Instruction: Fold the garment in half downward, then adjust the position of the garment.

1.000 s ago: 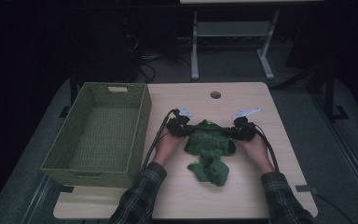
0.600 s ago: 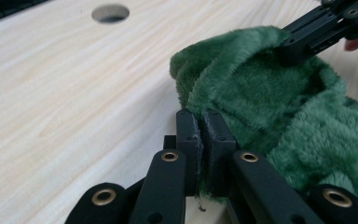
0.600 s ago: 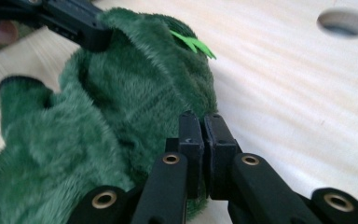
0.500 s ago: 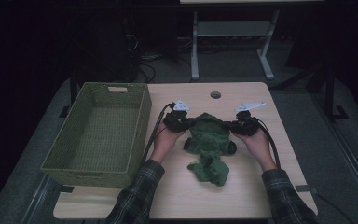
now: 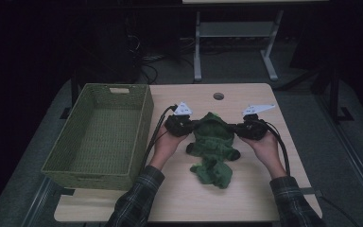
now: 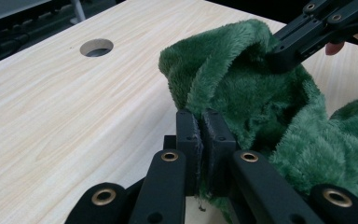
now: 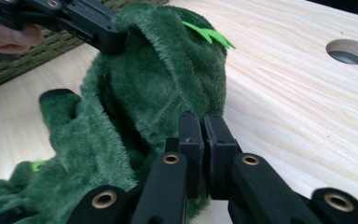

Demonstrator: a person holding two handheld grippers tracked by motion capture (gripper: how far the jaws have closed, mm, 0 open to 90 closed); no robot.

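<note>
Left gripper (image 6: 200, 140) jaws clamped on one edge of one green plush garment (image 5: 213, 142); right gripper (image 7: 203, 144) clamped on the opposite edge. Garment partly raised off the wooden table (image 5: 246, 198), lower end on it. One green woven basket (image 5: 99, 137) left, one table hole (image 5: 219, 96) behind.

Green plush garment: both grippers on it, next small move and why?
Probably lift a little higher: both the left gripper and right gripper are shut on the green plush garment, whose lower end lies bunched on the table; the basket stands alongside.
</note>
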